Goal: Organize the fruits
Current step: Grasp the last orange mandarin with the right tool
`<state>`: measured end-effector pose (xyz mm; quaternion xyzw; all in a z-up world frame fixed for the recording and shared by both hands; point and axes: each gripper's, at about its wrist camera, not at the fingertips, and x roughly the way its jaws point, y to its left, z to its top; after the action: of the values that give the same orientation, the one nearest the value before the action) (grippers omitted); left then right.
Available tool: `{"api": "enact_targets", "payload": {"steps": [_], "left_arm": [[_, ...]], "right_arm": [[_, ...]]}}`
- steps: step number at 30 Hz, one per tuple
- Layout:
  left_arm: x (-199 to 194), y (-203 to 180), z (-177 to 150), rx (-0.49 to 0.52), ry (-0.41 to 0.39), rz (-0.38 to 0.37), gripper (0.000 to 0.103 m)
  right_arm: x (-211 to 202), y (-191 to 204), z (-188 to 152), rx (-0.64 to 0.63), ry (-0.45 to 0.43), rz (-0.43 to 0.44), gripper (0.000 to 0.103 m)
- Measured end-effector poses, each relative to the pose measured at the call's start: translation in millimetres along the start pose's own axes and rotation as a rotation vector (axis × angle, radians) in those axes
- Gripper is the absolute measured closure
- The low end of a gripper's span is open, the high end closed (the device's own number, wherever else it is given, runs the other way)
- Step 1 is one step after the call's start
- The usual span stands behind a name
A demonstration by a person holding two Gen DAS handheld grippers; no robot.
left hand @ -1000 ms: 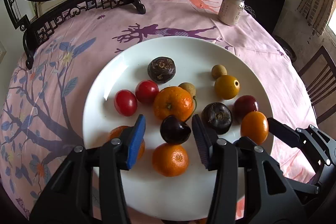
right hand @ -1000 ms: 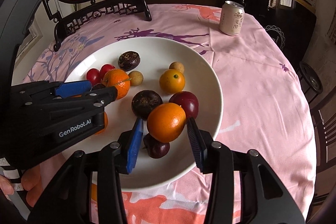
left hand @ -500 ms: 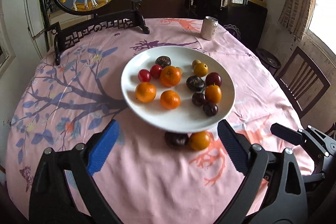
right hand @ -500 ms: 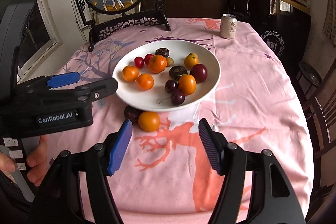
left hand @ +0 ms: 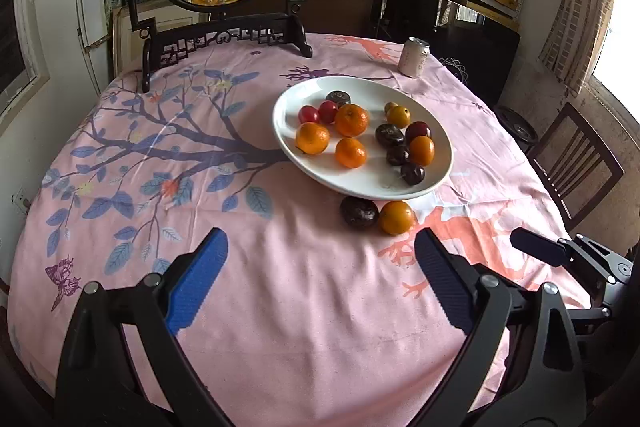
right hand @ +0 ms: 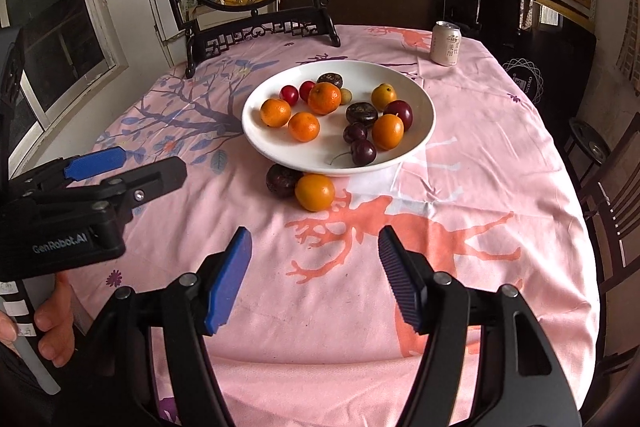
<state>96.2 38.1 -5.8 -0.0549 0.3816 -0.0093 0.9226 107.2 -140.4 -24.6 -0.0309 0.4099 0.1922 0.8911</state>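
Observation:
A white plate [left hand: 362, 187] [right hand: 320, 163] holds several fruits: mandarins, two red tomatoes, dark plums and cherries, small yellow ones. On the pink cloth, touching the plate's near rim, lie a dark round fruit [left hand: 359, 212] [right hand: 282, 180] and an orange fruit [left hand: 396, 217] [right hand: 315, 192], side by side. My left gripper [left hand: 320, 247] is open wide and empty, well short of those two fruits. My right gripper [right hand: 315, 243] is open and empty too, also nearer than they are. The left gripper [right hand: 152, 163] shows at the left of the right wrist view.
A pale drink can [left hand: 414, 57] stands beyond the plate. A round deer picture on a black carved stand [left hand: 222, 39] fills the far side of the table. A wooden chair [left hand: 576, 163] is at the right. A person's hand [right hand: 56, 327] grips the left gripper's handle.
A second ago each gripper was over the plate, a dark fruit in the left, an orange one in the right. Both have drawn back and widened. Those fruits now lie on the cloth.

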Motion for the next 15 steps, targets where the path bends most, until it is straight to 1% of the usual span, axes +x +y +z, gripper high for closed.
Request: {"api": "enact_targets", "payload": {"steps": [5,10,13,15], "left_arm": [[-2,20,-5,-0.039,0.003,0.021,0.007],[-3,40,-13,-0.083,0.019,0.039,0.007],[-3,48,-17,-0.098,0.029,0.047,0.007],[-2,51,-19,-0.109,0.037,0.049,0.007]], "right_arm": [[43,1,13,-0.008,0.042,-0.014,0.037],[98,-3,24,0.0,0.142,-0.026,0.037],[117,-6,26,0.023,0.181,0.0,0.037],[123,-7,27,0.026,0.186,0.004,0.037]]}}
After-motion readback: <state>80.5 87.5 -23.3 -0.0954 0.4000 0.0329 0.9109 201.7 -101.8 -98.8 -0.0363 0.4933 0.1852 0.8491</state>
